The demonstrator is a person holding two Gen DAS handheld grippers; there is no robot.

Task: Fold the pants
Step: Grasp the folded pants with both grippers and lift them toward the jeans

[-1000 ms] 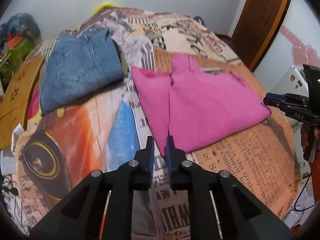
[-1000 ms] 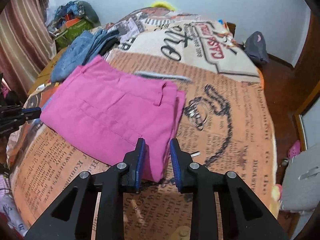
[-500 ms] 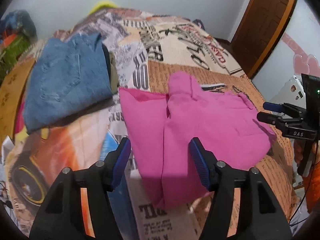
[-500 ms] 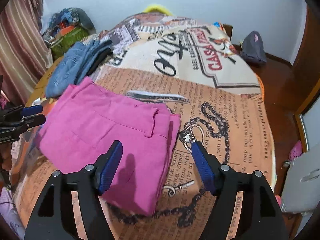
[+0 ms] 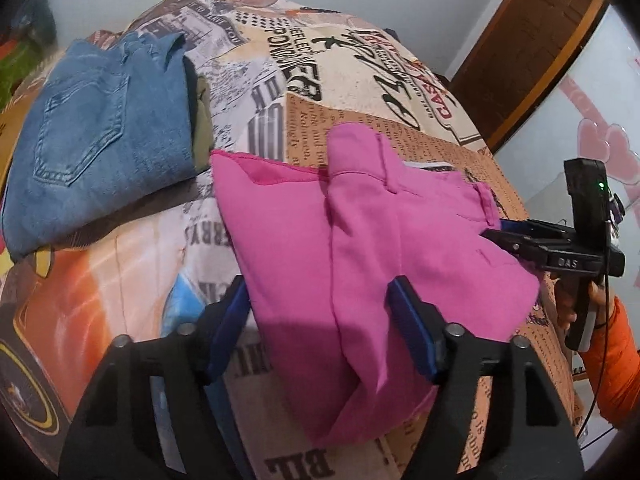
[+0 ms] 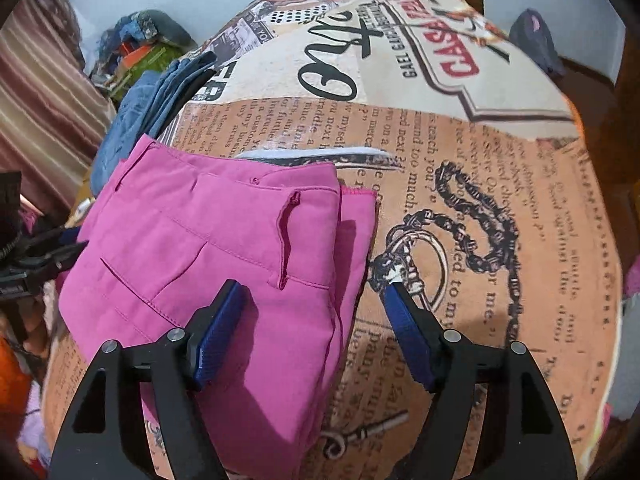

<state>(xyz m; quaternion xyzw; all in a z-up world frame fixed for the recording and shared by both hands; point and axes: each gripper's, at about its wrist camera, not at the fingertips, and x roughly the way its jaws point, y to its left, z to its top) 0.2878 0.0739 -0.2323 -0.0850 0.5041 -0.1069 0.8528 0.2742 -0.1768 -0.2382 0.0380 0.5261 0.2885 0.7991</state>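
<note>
The pink pants [image 5: 360, 248] lie folded on the printed bedspread [image 5: 320, 80]; they also show in the right wrist view [image 6: 224, 248], waistband and belt loop up. My left gripper [image 5: 320, 328] is open, its jaws wide apart, just above the near folded edge of the pants, holding nothing. My right gripper [image 6: 316, 328] is open over the pants' near right corner, empty. The right gripper also shows in the left wrist view [image 5: 504, 232] at the pants' far edge.
Folded blue jeans [image 5: 100, 140] lie on the bed to the left of the pink pants, also in the right wrist view [image 6: 140, 116]. A pile of clutter [image 6: 136, 48] sits beyond the bed. A wooden door [image 5: 528, 48] stands at the right.
Both grippers went from nearly shut to wide open and moved forward over the pink pants. The pants lie as before.
</note>
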